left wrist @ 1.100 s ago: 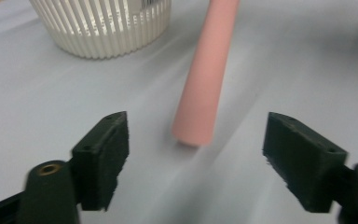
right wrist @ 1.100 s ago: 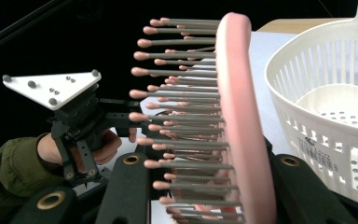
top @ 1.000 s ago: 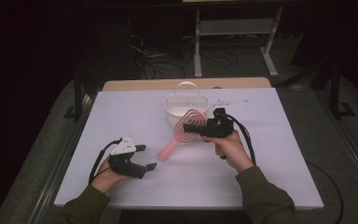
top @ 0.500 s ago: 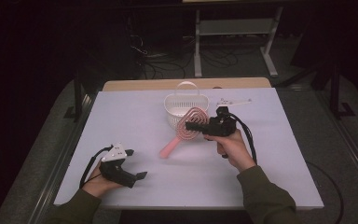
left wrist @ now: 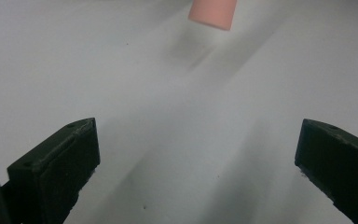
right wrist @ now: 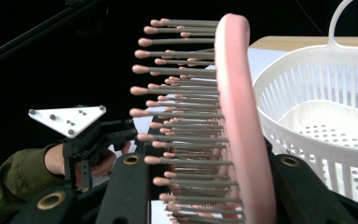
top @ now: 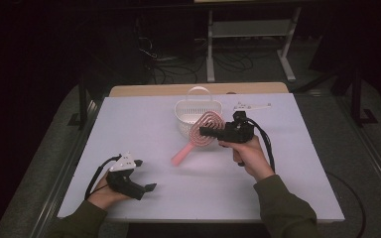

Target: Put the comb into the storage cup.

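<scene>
At the near left of the white desk, the left gripper rests low in the person's hand, its jaws spread wide with nothing between them; they have just been opening. In the left gripper view those two black jaws stand far apart over bare desk surface, and the blunt pink tip of the hairbrush handle shows at the top edge, well clear of them. Toward the middle, the pink hairbrush is lifted at a slant, handle end pointing down toward the desk and the left, head raised against the front of the white basket. The right gripper pinches the brush by its head, jaws pressed on either side; the right gripper view shows the pink paddle edge-on between the jaws, its bristles pointing to the left of that picture, with the basket's slotted wall just beside it. Farther right, a small white part lies near the desk's far edge.
</scene>
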A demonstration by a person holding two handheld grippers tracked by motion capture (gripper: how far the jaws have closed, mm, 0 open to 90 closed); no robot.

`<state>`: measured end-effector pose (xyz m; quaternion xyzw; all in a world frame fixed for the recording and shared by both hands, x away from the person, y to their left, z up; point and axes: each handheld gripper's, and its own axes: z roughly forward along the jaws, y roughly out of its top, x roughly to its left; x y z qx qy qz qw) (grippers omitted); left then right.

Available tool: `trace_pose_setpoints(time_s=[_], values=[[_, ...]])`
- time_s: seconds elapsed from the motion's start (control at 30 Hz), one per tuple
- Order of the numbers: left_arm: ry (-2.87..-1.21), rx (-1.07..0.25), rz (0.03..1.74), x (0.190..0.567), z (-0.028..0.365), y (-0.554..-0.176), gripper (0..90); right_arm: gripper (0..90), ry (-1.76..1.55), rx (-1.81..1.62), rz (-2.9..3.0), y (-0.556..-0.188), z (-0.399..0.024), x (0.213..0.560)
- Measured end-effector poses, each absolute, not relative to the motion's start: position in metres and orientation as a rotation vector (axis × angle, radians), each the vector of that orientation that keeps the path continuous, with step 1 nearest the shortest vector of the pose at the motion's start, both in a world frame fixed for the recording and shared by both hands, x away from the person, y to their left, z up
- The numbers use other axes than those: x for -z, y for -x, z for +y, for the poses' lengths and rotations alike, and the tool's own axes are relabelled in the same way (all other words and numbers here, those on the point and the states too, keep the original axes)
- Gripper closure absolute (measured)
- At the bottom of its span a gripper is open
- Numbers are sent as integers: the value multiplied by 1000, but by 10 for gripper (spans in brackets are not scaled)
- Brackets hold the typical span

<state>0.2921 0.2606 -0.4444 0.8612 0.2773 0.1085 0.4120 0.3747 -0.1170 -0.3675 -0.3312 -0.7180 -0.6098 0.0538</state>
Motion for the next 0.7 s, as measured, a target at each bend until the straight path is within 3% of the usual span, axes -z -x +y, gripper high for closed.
trace_pose_setpoints(time_s=[0.7], values=[[-2161, -263, 698, 443, 261, -291, 0, 630, 1015, 1919, -2188, -382, -129, 342]])
